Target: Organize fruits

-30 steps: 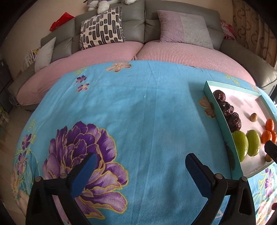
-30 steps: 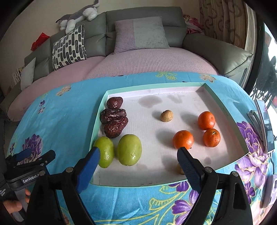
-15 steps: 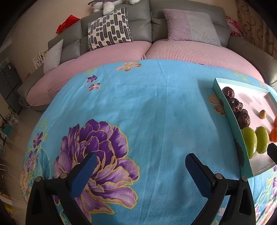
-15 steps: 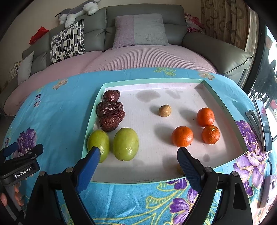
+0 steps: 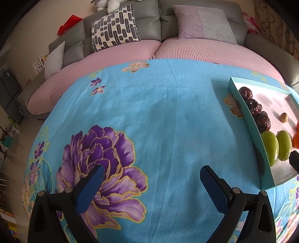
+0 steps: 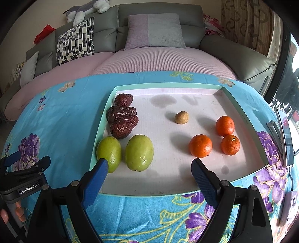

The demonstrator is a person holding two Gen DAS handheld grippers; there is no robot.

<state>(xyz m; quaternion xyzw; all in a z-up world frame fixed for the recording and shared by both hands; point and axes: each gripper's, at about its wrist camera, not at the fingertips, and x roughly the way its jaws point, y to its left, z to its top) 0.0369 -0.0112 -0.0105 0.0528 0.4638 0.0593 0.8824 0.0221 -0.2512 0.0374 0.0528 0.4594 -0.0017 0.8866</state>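
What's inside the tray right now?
Inside the tray: three dried dates, two green fruits, three oranges, one small brown fruit. The right gripper's jaws cover part of the near edge.

A bright blue cloth printed with large purple flowers [image 5: 149, 130] covers the table, and behind it stands a grey leather sofa [image 6: 158, 13] with pink ribbed seat covers [image 5: 205, 50]. Against the sofa's back lean a white cushion with black dashes [image 5: 115, 25], a lilac and grey cushion [image 6: 155, 30] and a plain pale grey cushion [image 5: 54, 58], with a grey and white plush toy [image 6: 87, 9] lying along the top. A red bag [image 5: 68, 24] sits behind the sofa's left end, and a dark phone on a stand [image 6: 285, 134] rests at the table's right edge.
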